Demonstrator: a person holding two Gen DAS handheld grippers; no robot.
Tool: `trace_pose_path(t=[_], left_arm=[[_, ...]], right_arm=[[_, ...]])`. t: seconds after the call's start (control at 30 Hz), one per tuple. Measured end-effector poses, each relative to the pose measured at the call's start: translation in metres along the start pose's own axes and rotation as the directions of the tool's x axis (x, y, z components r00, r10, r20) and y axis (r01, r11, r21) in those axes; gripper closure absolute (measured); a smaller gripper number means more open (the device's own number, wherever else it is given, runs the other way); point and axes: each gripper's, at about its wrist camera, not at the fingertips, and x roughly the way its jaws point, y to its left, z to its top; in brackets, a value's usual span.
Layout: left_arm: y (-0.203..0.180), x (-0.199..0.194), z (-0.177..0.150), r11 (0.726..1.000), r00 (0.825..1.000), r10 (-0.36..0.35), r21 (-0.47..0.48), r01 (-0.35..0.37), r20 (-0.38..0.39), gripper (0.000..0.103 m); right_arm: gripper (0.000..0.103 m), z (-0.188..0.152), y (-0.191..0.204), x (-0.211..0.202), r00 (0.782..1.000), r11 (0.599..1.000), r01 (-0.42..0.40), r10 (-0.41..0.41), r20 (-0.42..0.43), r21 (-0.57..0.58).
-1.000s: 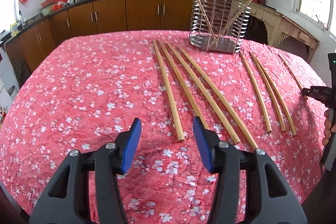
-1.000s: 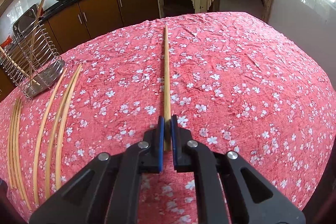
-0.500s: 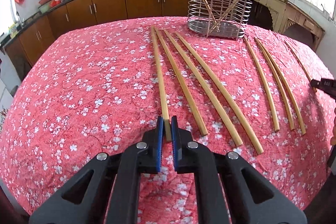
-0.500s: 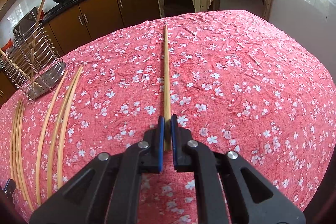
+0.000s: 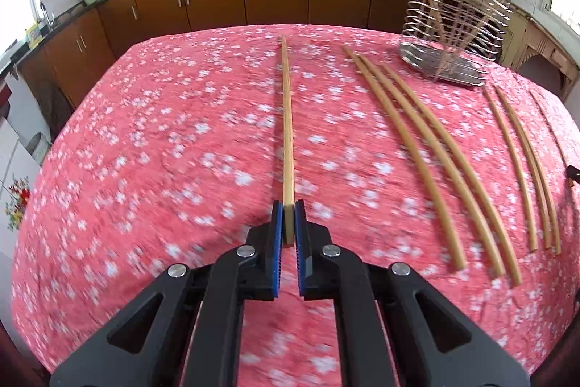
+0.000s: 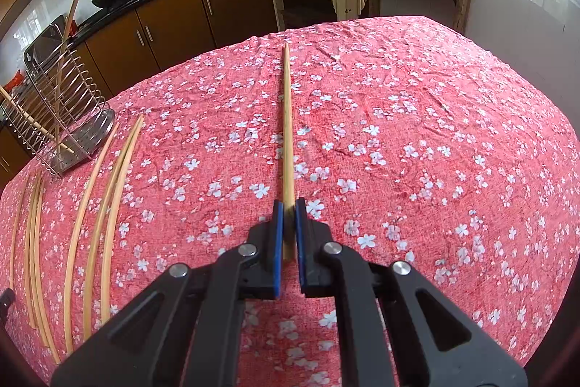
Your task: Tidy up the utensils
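Nearby, loose chopsticks [image 5: 417, 147] lie beside the wire rack [image 5: 453, 35].

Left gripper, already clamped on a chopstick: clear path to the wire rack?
Probably yes. The left gripper holds a chopstick; between it and the rack only flat chopsticks lie on the cloth.

The left gripper [image 5: 289, 223] points forward and steeply down toward the tablecloth [image 5: 145, 151], its black arms converging from the lower corners of its own view. Its blue pads [image 5: 277, 234] stand nearly together, clamped on the near end of a chopstick [image 5: 287, 133] that runs straight out from between them above the cloth. The right gripper [image 6: 289, 227] is pitched down at the same cloth in much the same way, its blue pads [image 6: 277, 238] pressed against the near end of a second chopstick [image 6: 287, 140]. No hand or sleeve shows in either view.
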Motion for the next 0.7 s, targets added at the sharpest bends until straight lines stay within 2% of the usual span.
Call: trace_pose_path(t=[0.23,0.5,0.67,0.7], left_arm=[[0.0055,0.0051,0.0047,1.000,1.000,-0.005,0.009,0.005,0.016,0.096],[0.0035,0.0065,0.0061,0.999,1.000,0.025,0.028,-0.025,0.015,0.095],[0.0029,0.0058,0.0053,0.999,0.999,0.040,0.027,-0.040,0.016,0.086],[0.0036,0.0055,0.0053,0.999,0.999,0.040,0.024,-0.040,0.016,0.080]], right_arm=[[0.095,-0.0002,0.0005,0.0000,1.000,1.000,0.000,0.000,-0.001,0.001],[0.095,0.0001,0.0001,0.0002,1.000,1.000,0.001,-0.001,-0.001,-0.002],[0.095,-0.0002,0.0007,0.0000,1.000,1.000,0.006,-0.006,-0.002,-0.004],[0.095,-0.0002,0.0009,-0.0001,1.000,1.000,0.007,-0.007,-0.002,-0.005]])
